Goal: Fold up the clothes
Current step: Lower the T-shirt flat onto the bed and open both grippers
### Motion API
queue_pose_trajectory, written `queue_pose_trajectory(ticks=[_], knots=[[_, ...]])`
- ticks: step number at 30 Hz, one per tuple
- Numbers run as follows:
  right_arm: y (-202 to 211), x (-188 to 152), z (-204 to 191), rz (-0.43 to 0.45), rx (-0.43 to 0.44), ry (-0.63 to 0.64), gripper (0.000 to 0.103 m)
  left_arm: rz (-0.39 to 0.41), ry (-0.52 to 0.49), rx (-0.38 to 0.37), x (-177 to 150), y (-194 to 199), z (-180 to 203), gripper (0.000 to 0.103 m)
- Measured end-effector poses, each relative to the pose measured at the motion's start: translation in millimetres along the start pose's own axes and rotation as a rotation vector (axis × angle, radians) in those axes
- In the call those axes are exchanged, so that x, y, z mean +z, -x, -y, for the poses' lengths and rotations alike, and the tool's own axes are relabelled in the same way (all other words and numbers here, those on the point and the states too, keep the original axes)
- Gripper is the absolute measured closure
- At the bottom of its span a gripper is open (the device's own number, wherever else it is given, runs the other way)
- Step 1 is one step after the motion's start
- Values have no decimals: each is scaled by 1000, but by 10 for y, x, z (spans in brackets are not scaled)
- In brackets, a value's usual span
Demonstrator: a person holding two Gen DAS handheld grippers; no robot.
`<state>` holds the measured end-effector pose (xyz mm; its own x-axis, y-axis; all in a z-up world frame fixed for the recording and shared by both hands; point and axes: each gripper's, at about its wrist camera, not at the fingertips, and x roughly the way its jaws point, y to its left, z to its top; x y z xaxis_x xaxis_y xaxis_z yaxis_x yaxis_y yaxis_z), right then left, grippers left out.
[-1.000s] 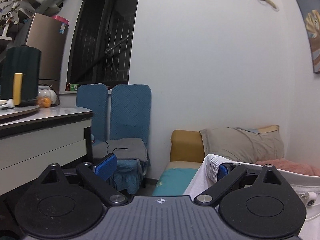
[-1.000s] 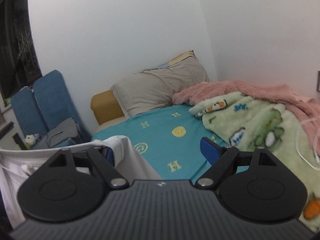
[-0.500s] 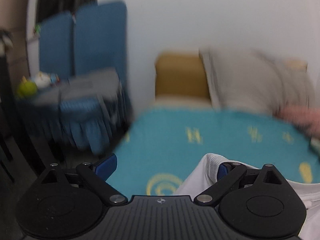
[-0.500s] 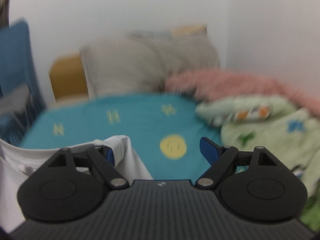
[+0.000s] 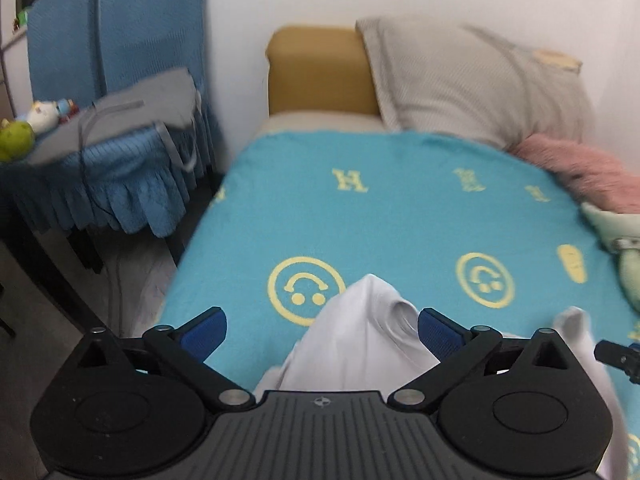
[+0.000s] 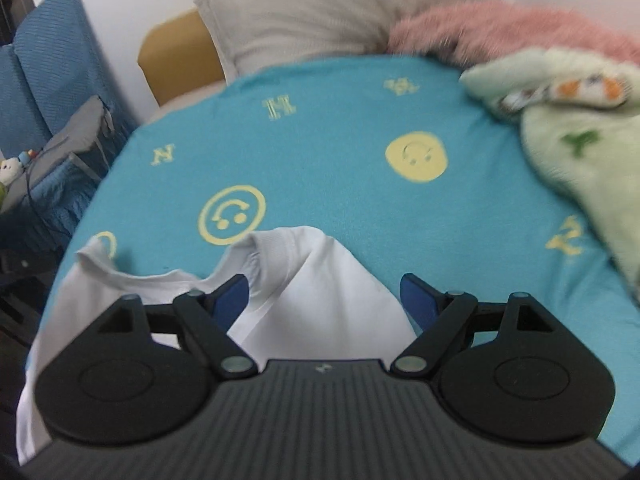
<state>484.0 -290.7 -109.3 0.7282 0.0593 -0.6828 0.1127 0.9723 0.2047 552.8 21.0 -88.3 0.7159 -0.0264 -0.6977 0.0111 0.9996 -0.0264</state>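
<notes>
A white garment [image 5: 360, 344] lies bunched on the teal bed sheet [image 5: 400, 216], its ribbed collar [image 6: 276, 248] turned up. My left gripper [image 5: 320, 330] hovers low over its left part, jaws wide apart, with the cloth against the right blue pad [image 5: 438, 332]. My right gripper [image 6: 324, 300] is open too, over the garment [image 6: 328, 292]; cloth rests by its left pad [image 6: 230, 300]. Neither pair of pads is closed on the fabric. A bit of the right gripper [image 5: 616, 356] shows at the left wrist view's right edge.
A grey pillow [image 5: 472, 80] and mustard headboard cushion [image 5: 320, 72] lie at the bed's far end. Pink fleece [image 6: 512, 28] and a green printed blanket [image 6: 580, 132] fill the right side. Blue chairs [image 5: 120, 40] with a grey bag [image 5: 132, 116] stand left of the bed.
Both grippers have swung down from facing the wall to facing the bed, bringing the white garment down onto the teal sheet. The jaws stay as wide as before.
</notes>
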Motion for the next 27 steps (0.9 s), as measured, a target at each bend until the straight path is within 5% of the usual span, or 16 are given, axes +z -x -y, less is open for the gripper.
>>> queue_pose_trajectory(ticks=[8,11,15,21,27], knots=[[1574,-733,-24,137,68,-39,19,145,16,-54,-888,1770,98,0],[2128,-1126,-91,179,76,12,19,189,-37,-20,-1266,2299,171,0],[2768,-1549,-125,225,101,16,19,235,23,-52,-1675,2888,175,0],[3364,-2064,-212,282,119,49,19,313,48,-32,-2262,3399,13,0],[3386,-2334,-181,291,141,38,19,365,12,42,-2835,3545,-177,0]])
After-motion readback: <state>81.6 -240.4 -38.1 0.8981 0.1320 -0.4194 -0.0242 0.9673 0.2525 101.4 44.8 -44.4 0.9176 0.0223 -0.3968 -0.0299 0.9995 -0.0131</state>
